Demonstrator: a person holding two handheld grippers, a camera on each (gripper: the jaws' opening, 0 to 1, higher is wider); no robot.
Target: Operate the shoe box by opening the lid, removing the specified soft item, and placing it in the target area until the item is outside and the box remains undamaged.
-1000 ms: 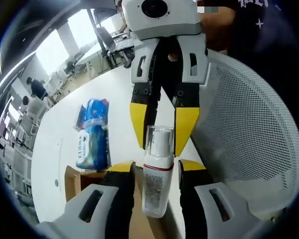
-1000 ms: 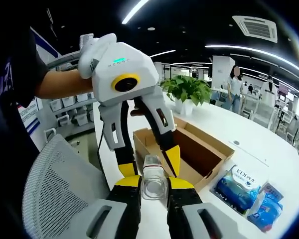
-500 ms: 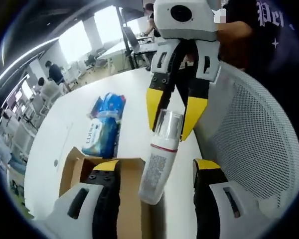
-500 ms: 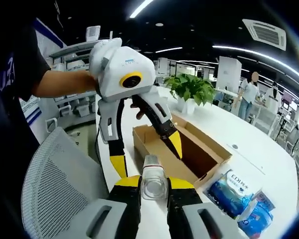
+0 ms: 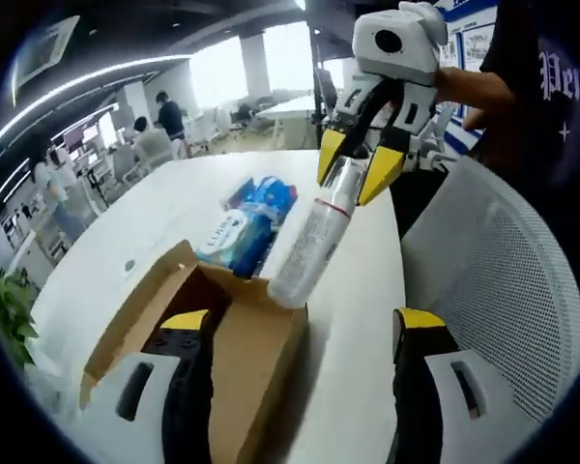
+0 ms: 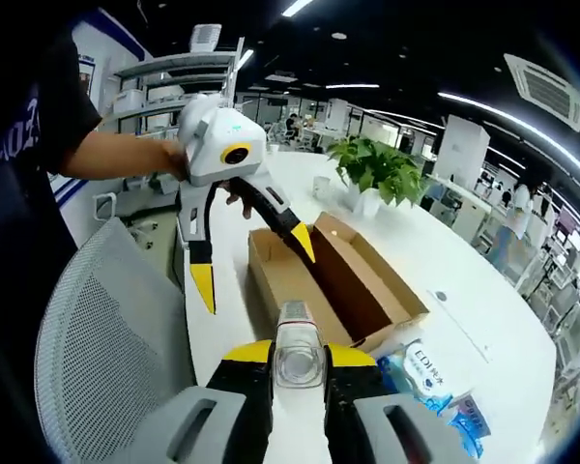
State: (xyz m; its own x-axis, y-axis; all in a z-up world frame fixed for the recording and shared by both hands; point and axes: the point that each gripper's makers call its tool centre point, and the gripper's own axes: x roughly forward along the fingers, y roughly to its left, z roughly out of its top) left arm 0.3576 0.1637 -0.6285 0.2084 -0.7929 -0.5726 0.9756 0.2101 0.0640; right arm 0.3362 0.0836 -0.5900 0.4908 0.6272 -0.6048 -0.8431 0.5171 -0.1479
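The right claw [image 5: 356,176] pinches the bottle [image 5: 309,249] by its clear cap, above the open box [image 6: 340,280] on the bench [image 5: 164,217]. The left claw [image 6: 253,263] is wide open, holding nothing. The bottle looks light, stiff and smooth, so the cap could slip.

The left claw [image 5: 300,333] gapes wide over the open box [image 5: 227,338] on the white counter [image 5: 155,232]. Opposite, the right claw [image 5: 353,174] grips a bottle [image 5: 309,246] by its cap. Blue packs [image 5: 246,220] lie behind the box.
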